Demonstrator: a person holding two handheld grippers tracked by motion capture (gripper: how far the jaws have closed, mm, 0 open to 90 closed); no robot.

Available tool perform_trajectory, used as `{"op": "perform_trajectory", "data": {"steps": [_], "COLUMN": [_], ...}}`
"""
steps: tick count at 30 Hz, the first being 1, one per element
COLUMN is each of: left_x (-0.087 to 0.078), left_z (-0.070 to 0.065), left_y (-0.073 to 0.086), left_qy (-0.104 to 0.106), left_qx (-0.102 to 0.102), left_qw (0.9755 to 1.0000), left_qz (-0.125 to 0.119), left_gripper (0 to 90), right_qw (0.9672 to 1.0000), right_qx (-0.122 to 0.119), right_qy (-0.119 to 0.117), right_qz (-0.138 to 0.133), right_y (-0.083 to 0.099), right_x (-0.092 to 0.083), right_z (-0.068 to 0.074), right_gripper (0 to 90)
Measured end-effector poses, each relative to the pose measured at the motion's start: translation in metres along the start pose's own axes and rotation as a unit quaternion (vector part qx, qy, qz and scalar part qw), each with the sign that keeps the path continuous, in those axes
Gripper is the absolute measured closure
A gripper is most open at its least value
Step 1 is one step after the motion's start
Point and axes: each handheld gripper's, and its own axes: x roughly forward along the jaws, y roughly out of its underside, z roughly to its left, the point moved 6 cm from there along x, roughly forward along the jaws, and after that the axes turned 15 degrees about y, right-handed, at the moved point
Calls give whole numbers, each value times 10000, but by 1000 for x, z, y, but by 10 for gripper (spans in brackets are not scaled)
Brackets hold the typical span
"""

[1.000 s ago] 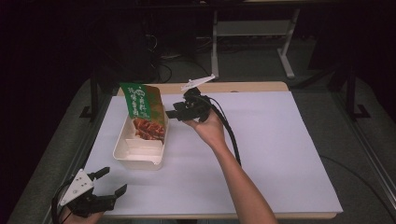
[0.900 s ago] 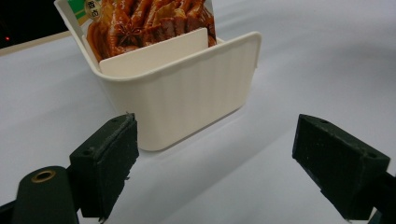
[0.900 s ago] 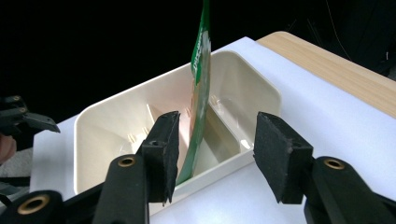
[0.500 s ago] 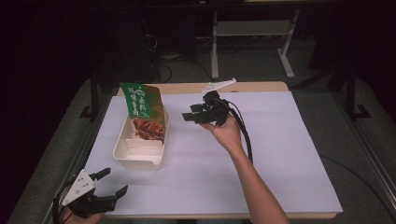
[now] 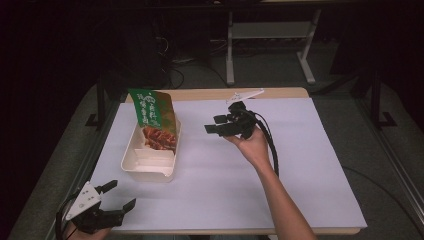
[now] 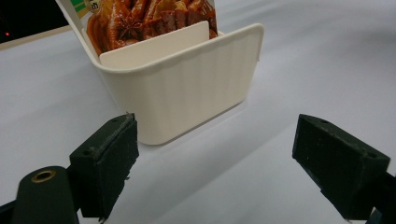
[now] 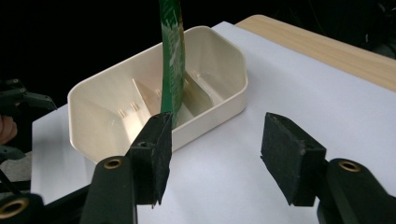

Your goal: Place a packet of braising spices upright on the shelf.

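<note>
We've got the right gripper point(image 5: 216, 125) jaws just opening, empty, clear of the food pouch point(image 5: 152, 117) propped upright in the divided bin point(image 5: 150, 167); left gripper point(image 5: 117, 195) parked open.

A lab or recording studio is suggested rather than a home. A wooden table point(image 5: 280, 93) covered with a plain white sheet point(image 5: 310, 165) is set on grey carpet point(image 5: 380, 150) in the middle of the frame, and black surroundings are seen along the top and left edges. Behind the table, at the upper centre, loose cables point(image 5: 175, 75) and a white metal stand point(image 5: 270, 35) are seen on the floor, as is common for a test rig.
</note>
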Motion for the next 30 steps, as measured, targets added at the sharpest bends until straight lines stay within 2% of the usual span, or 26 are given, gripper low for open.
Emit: {"op": "perform_trajectory", "data": {"steps": [8, 13, 16, 18, 30], "left_x": [1, 1, 1, 2, 1], "left_z": [0, 0, 0, 0, 1], "left_y": [-1, -1, -1, -1, 1], "left_qy": [14, 19, 14, 11, -1], "left_qx": [-3, -3, -2, -9, -23], "left_qw": [10000, 10000, 10000, 10000, 10000], "left_qz": [-24, -22, -16, -7, 30], "left_gripper": [138, 138, 137, 138, 138], "right_qw": [9998, 9999, 9996, 9996, 9987], "right_qx": [138, 132, 243, 257, 464], "right_qy": [55, 78, 107, 113, 171], "right_qz": [103, 44, 72, 8, 77], "right_y": [15, 23, 30, 34, 59], "right_x": [-10, -18, -22, -25, -41], "right_z": [-12, -17, -21, -25, -36], "right_gripper": [403, 400, 388, 393, 373]}}
